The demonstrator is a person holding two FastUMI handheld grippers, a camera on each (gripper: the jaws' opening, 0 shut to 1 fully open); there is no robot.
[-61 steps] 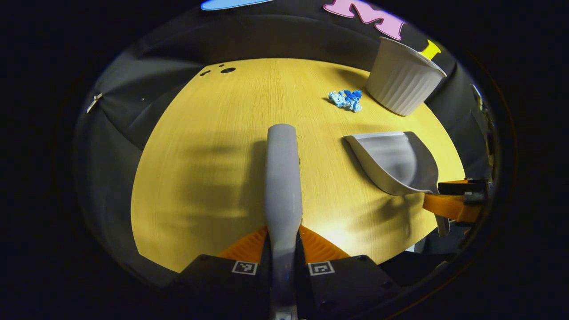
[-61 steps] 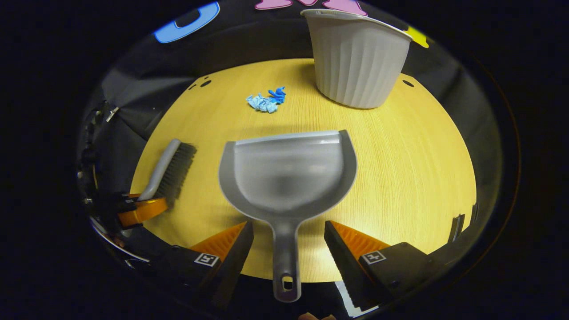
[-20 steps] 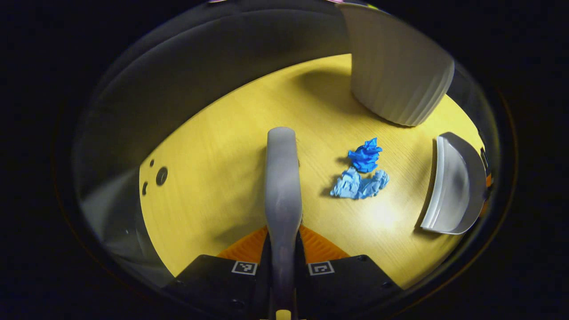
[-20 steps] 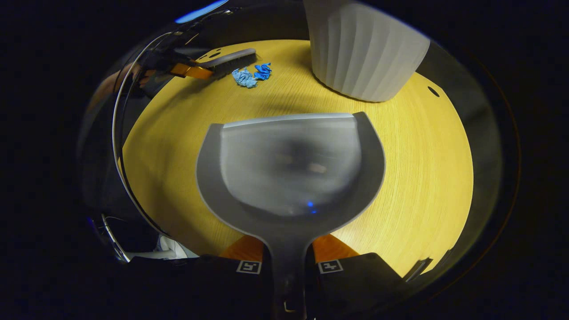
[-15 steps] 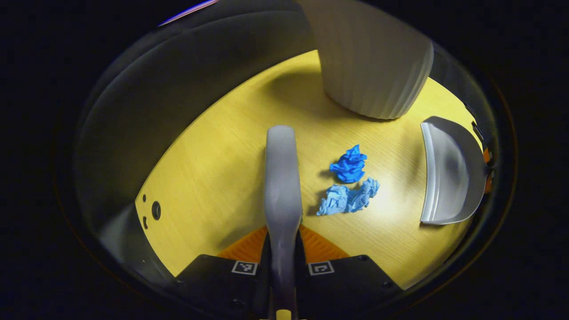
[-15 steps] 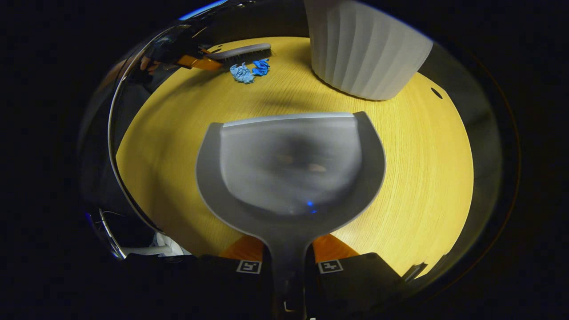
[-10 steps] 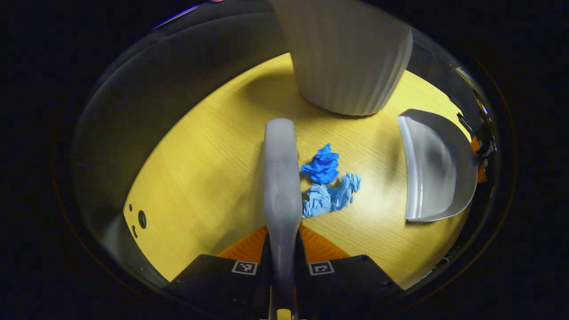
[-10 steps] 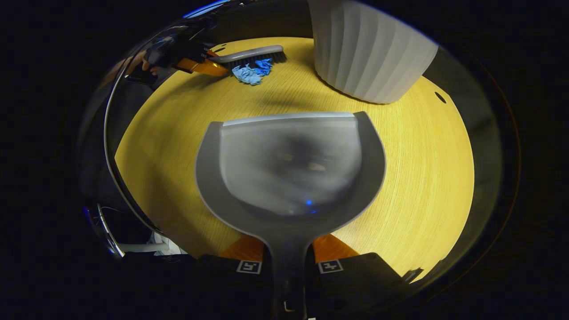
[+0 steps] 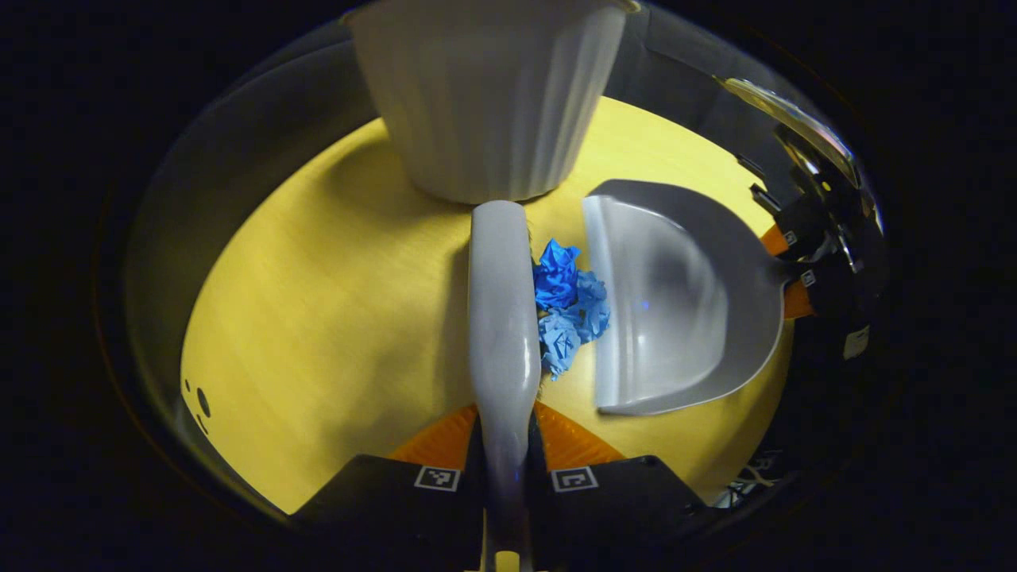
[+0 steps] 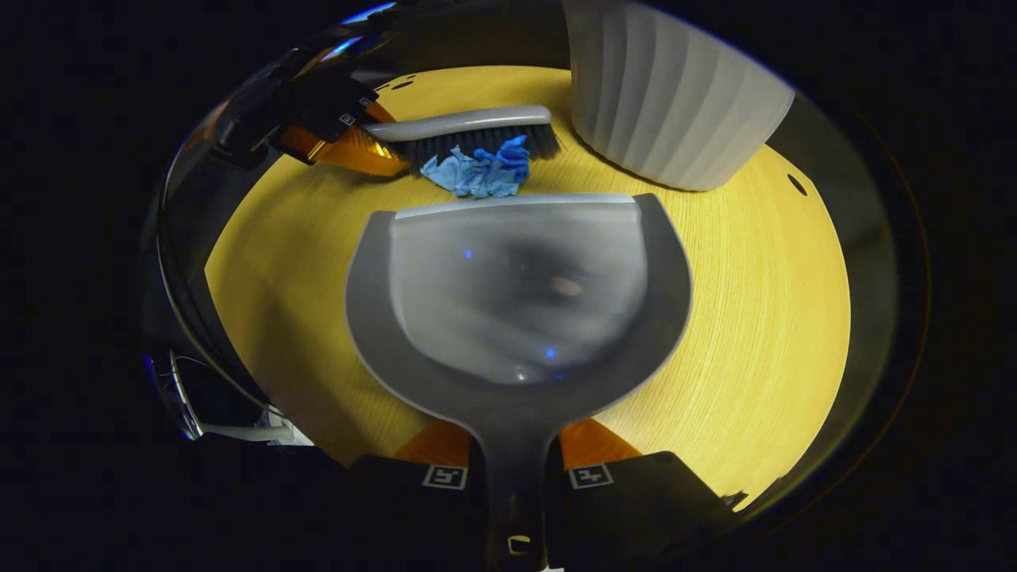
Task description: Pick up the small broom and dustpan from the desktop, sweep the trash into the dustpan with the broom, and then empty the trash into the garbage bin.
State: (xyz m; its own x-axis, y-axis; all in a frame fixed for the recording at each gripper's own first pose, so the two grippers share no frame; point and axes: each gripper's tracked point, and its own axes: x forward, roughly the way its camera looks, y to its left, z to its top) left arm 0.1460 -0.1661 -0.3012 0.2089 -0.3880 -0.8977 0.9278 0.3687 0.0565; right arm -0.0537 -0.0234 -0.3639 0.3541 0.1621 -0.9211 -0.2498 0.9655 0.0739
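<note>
The trash (image 10: 482, 172) lay between broom (image 10: 469, 133) and dustpan (image 10: 516, 294) lip, touching both; each gripper's jaws clamped its handle.

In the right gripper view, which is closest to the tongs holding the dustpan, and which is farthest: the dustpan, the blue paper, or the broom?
Counting from the right tongs:
1. Dustpan: clamped in them, middle of the view.
2. Blue paper: just past the dustpan's front lip.
3. Broom: behind the paper, bristles against it, held by the left tongs.
</note>
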